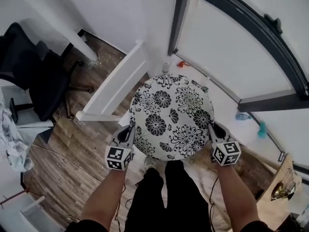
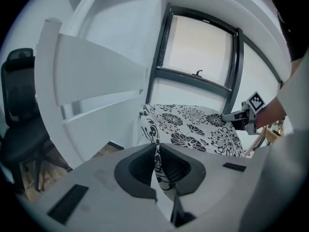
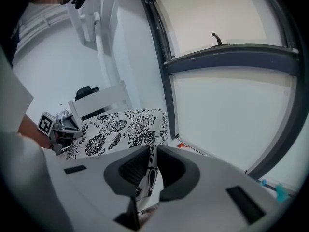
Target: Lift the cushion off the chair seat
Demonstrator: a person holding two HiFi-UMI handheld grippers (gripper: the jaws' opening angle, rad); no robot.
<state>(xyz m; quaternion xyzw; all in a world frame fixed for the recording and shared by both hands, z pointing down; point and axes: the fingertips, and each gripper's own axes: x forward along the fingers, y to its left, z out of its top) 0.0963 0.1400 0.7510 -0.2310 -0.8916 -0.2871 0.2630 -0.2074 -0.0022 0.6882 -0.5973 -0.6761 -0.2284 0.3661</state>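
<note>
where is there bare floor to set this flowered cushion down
Widest free patch: the wood floor between the black office chair, the white chair frame and your legs; a thin cable crosses it. The pale strip between cushion and dark window frame is narrower, with small blue bits on it.

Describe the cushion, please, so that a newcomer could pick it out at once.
Find the big dark-framed window; in front of it is a round cushion. The left gripper and right gripper pinch its opposite edges. Only it bears black flowers on white.
</note>
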